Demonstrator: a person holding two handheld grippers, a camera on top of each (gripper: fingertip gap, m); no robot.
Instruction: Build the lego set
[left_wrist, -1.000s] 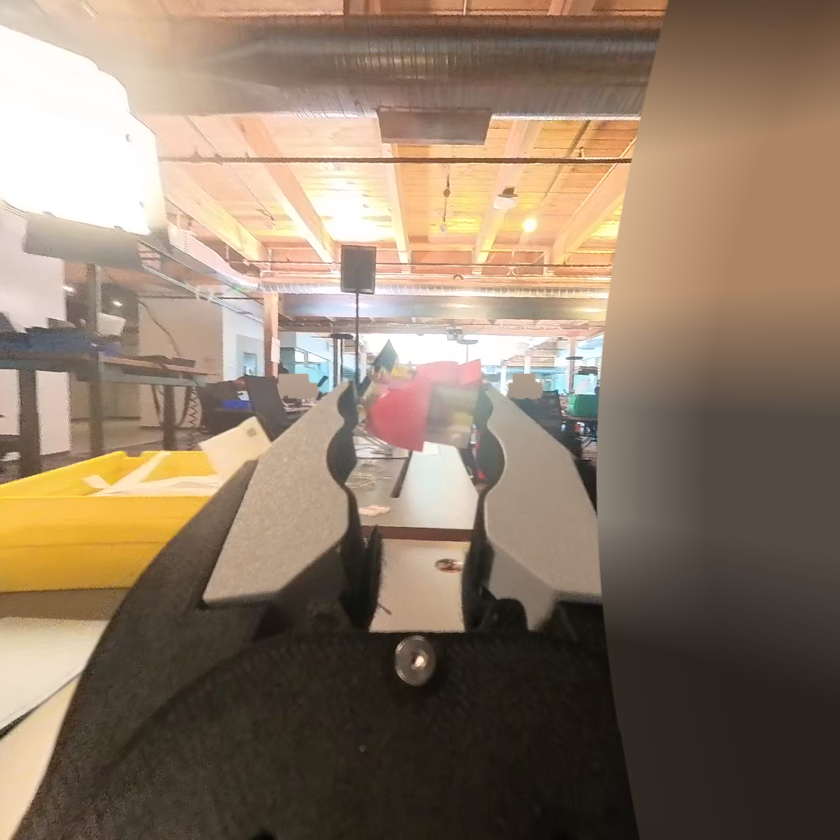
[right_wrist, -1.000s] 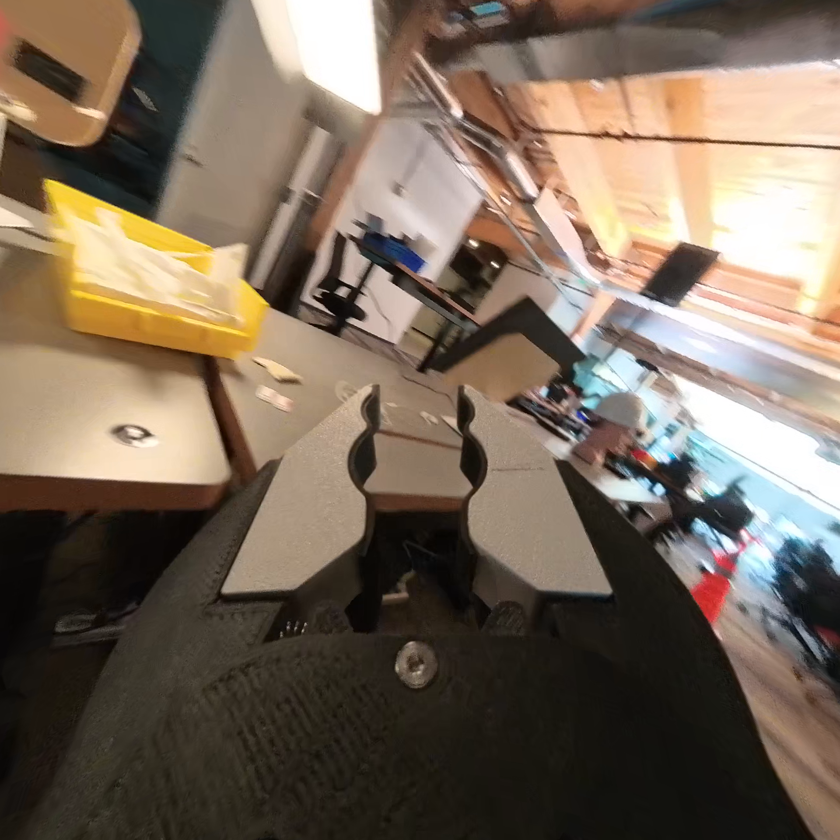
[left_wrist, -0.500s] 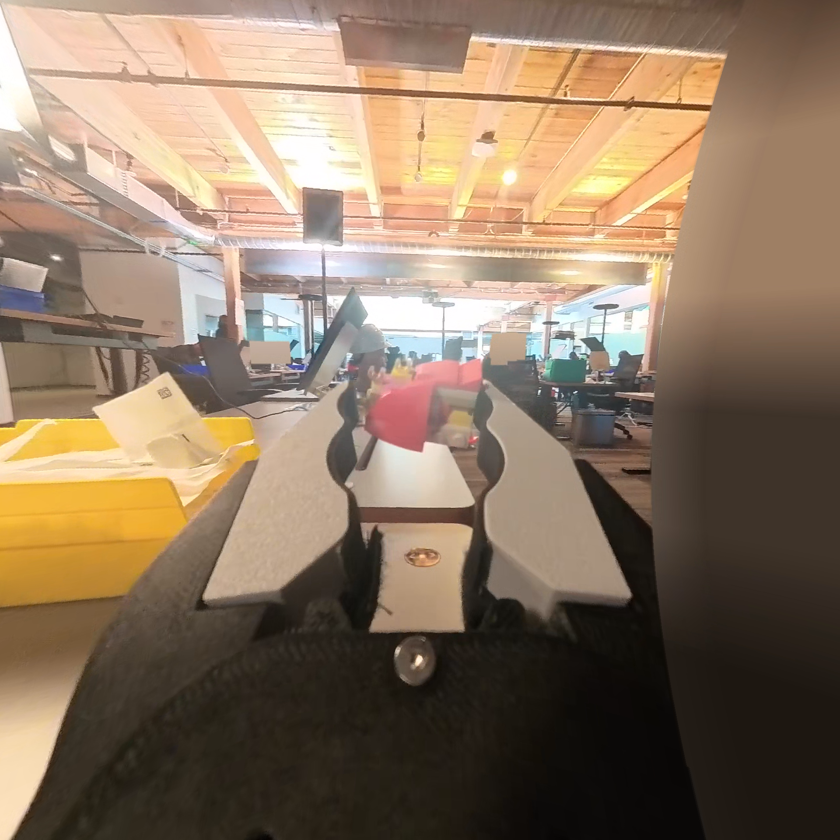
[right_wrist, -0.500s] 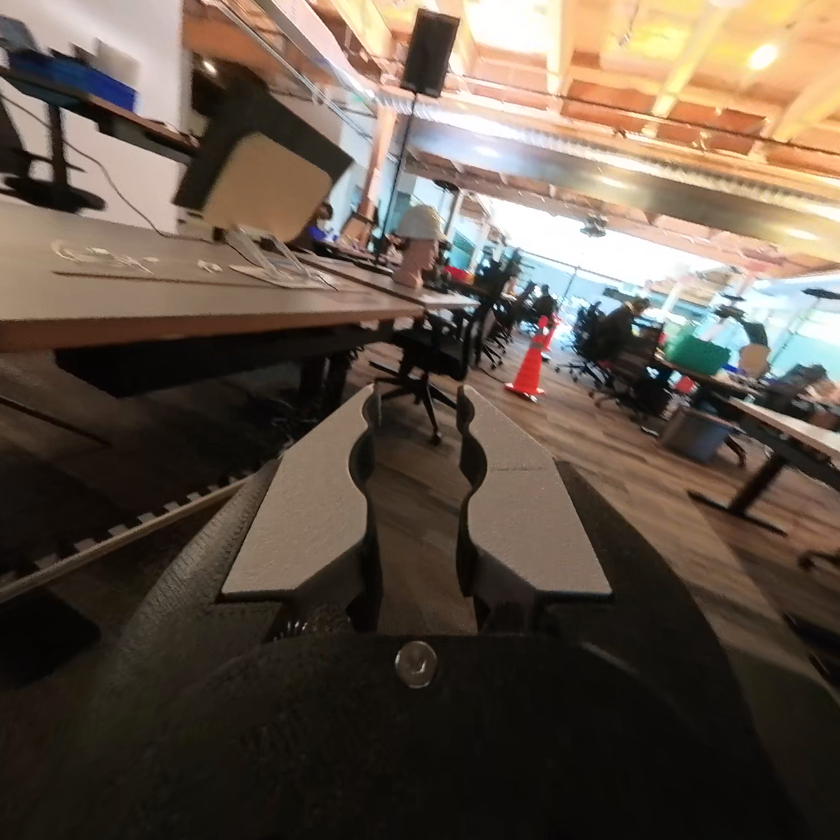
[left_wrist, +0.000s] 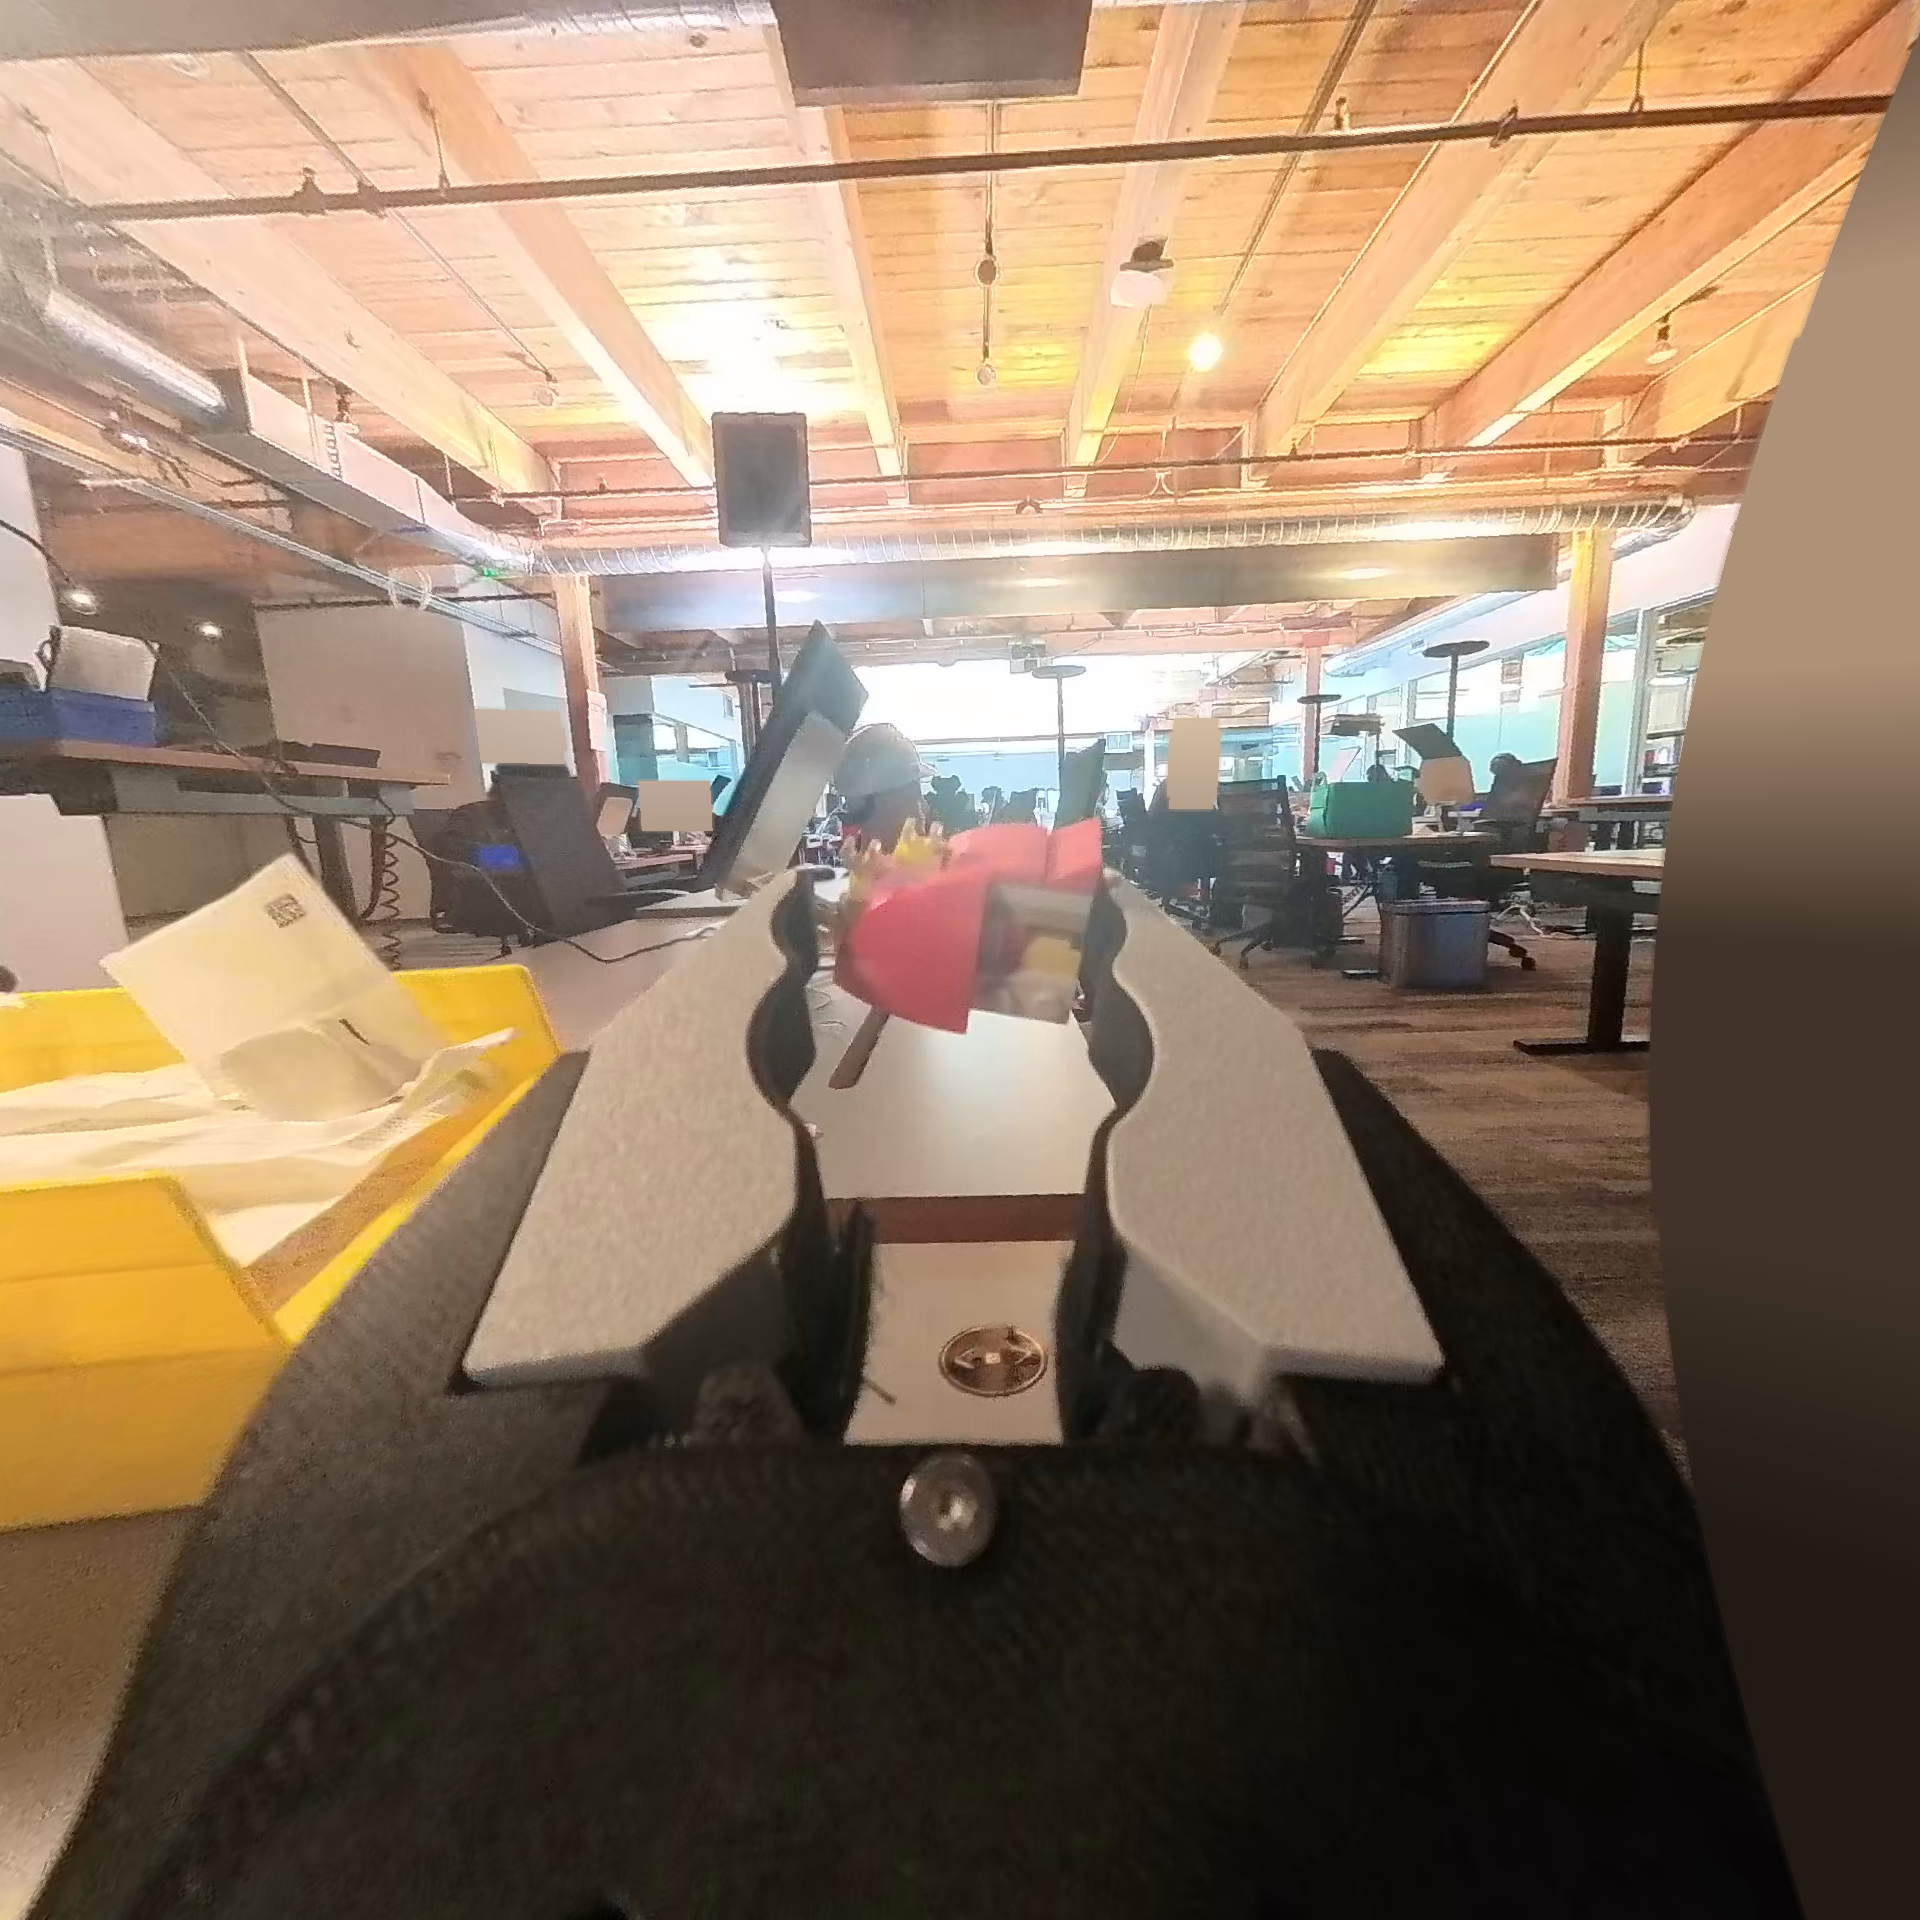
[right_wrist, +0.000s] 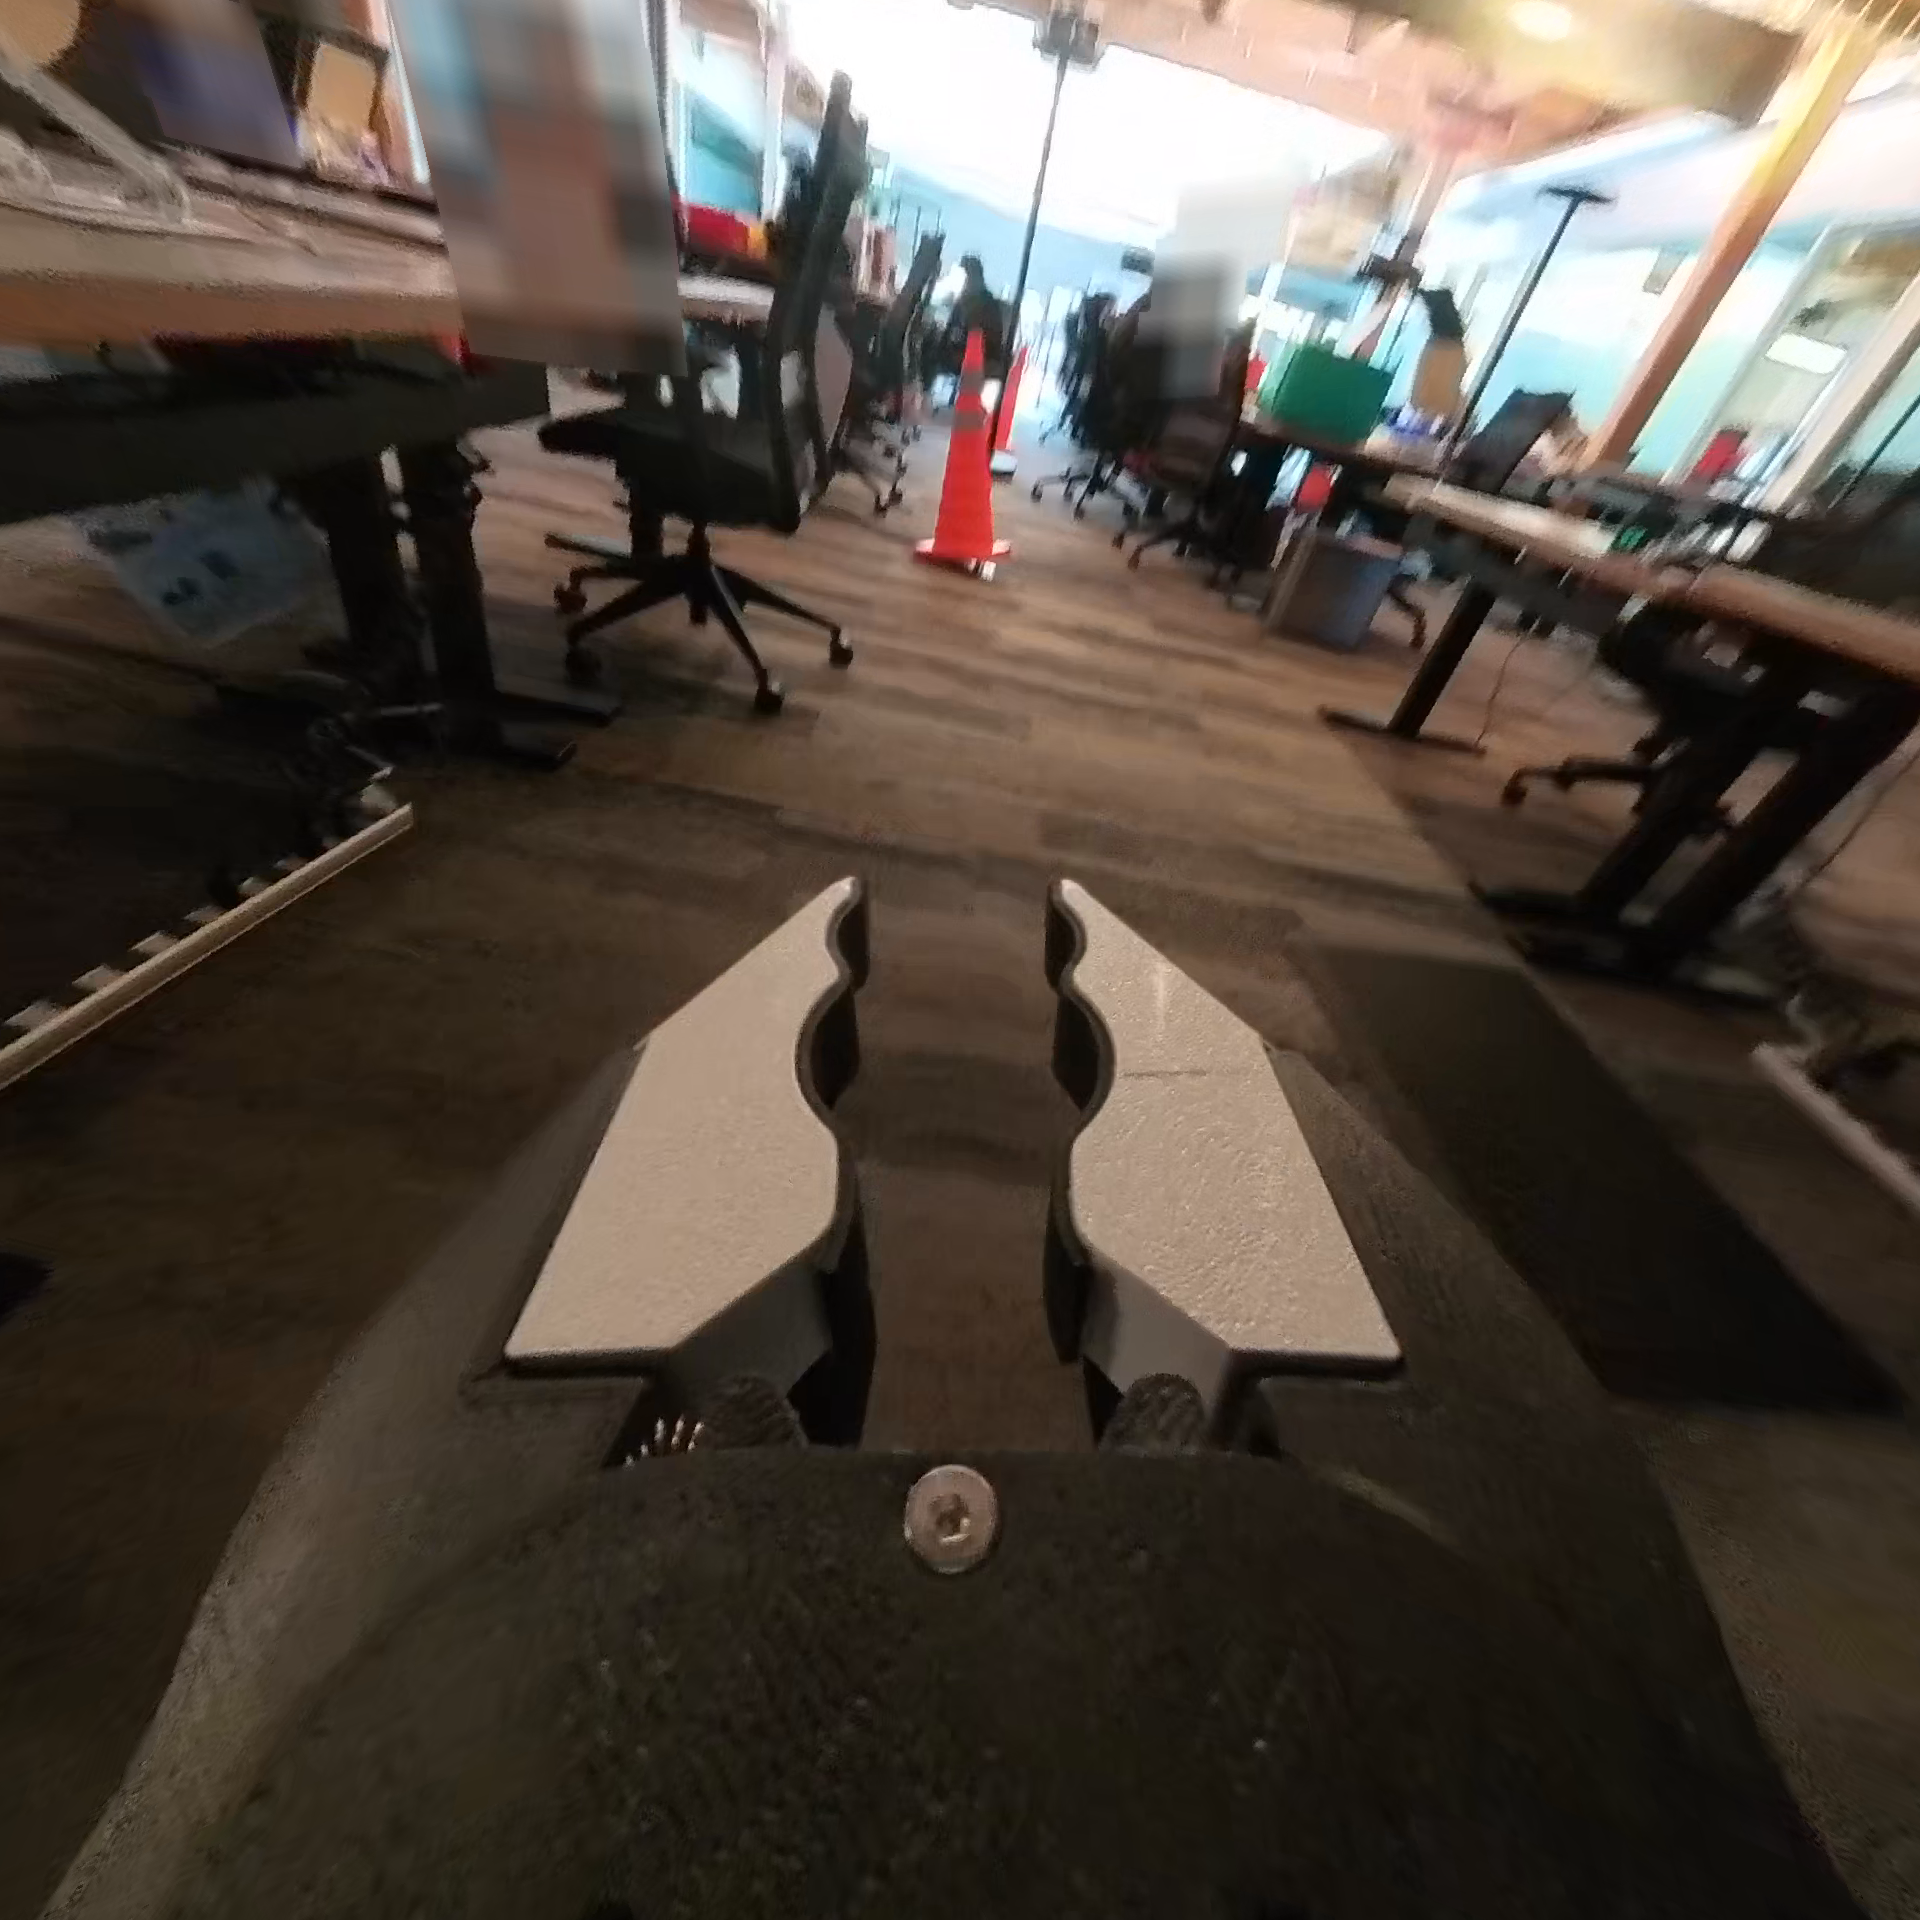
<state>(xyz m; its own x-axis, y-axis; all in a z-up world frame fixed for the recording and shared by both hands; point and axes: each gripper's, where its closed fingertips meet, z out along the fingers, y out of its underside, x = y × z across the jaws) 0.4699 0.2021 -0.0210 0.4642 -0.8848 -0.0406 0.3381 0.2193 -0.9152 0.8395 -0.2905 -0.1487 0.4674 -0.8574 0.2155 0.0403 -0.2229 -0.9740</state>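
My left gripper (left_wrist: 951, 883) is shut on a small red packet (left_wrist: 914, 956) with yellow and grey print, held at the fingertips above a grey table (left_wrist: 966, 1101). The packet sits tilted between the fingertips. A yellow bin (left_wrist: 125, 1309) with white paper sachets (left_wrist: 260, 997) stands to the left of this gripper. My right gripper (right_wrist: 956, 888) is open, with nothing between its fingers. It points out over the wooden floor (right_wrist: 987, 727), away from the table.
A wide dark blurred shape (left_wrist: 1818, 935) fills the right edge of the left wrist view. An orange cone (right_wrist: 966, 457), an office chair (right_wrist: 707, 468) and desks (right_wrist: 1662, 582) stand in the aisle ahead of the right gripper. A tilted monitor (left_wrist: 790, 769) stands farther along the table.
The red packet has stayed in the left gripper's grasp while that view lowered and panned a little. The right gripper has swung away from the table and yellow bin toward the floor aisle, still open.
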